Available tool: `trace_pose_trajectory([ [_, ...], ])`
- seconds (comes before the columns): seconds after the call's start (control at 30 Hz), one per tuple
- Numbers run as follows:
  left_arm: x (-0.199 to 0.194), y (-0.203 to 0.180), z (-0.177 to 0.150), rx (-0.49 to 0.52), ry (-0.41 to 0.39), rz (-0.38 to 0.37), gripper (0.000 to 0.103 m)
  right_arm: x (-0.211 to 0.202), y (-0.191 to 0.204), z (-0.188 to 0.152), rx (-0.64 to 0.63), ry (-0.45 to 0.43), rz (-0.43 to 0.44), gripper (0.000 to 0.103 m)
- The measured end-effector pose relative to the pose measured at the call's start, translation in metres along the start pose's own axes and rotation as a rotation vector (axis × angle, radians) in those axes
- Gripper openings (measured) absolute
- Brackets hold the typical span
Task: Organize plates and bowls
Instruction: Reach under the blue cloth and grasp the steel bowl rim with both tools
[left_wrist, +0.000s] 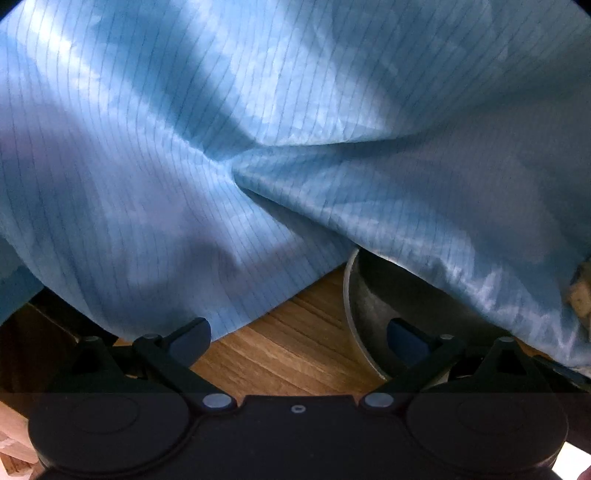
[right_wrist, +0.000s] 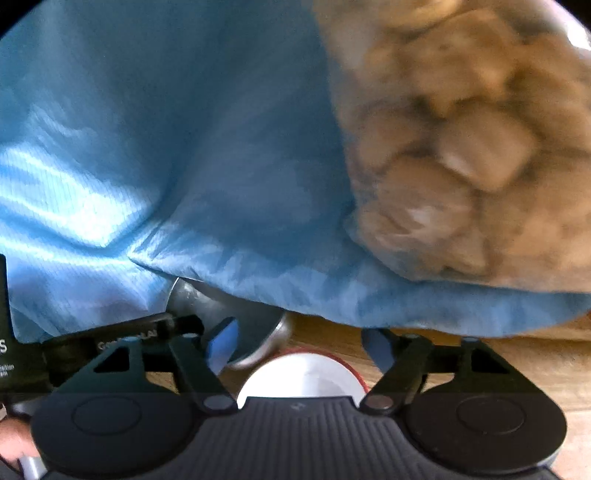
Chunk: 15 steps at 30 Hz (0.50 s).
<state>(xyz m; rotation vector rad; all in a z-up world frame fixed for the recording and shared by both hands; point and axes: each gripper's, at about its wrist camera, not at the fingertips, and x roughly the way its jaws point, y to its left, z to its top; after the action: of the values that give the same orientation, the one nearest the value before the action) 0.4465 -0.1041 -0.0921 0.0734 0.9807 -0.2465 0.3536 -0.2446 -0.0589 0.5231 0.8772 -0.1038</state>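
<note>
A metal bowl (left_wrist: 369, 314) stands on the wooden table (left_wrist: 280, 354), half hidden under blue striped cloth. My left gripper (left_wrist: 299, 338) is open. Its right fingertip (left_wrist: 406, 336) sits inside the bowl's rim and its left fingertip (left_wrist: 192, 339) is far out over the wood, so nothing is pinched. The right wrist view shows the same metal bowl (right_wrist: 229, 314) and a white bowl with a red rim (right_wrist: 306, 373) right beside it. My right gripper (right_wrist: 301, 349) hangs open over the white bowl with its pads clear of it.
A person's blue striped garment (left_wrist: 258, 147) fills most of both views and hides the table beyond. A clear bag of tan chunks (right_wrist: 461, 147) lies blurred at the upper right. A black lettered part (right_wrist: 122, 336), seemingly the other gripper, reaches in from the left.
</note>
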Motion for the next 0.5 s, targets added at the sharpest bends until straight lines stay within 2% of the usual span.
trace_pose_trajectory([
  [0.1, 0.004, -0.003, -0.003, -0.008, 0.001, -0.004, 0.094, 0.008, 0.005, 0.003, -0.019, 0.009, 0.010, 0.066],
  [0.13, 0.005, -0.003, -0.003, -0.020, 0.000, -0.012, 0.092, 0.012, 0.006, 0.003, -0.020, 0.017, 0.016, 0.061],
  [0.3, 0.011, -0.001, -0.004, -0.048, 0.018, -0.063, 0.073, 0.025, 0.009, 0.004, -0.021, 0.047, 0.016, 0.052],
  [0.43, 0.014, -0.003, -0.006, -0.036, 0.023, -0.089, 0.064, 0.031, 0.010, 0.005, -0.026, 0.056, 0.017, 0.043],
  [0.5, 0.014, -0.004, -0.006, -0.035, 0.019, -0.114, 0.052, 0.031, 0.011, 0.006, -0.031, 0.059, 0.025, 0.035],
])
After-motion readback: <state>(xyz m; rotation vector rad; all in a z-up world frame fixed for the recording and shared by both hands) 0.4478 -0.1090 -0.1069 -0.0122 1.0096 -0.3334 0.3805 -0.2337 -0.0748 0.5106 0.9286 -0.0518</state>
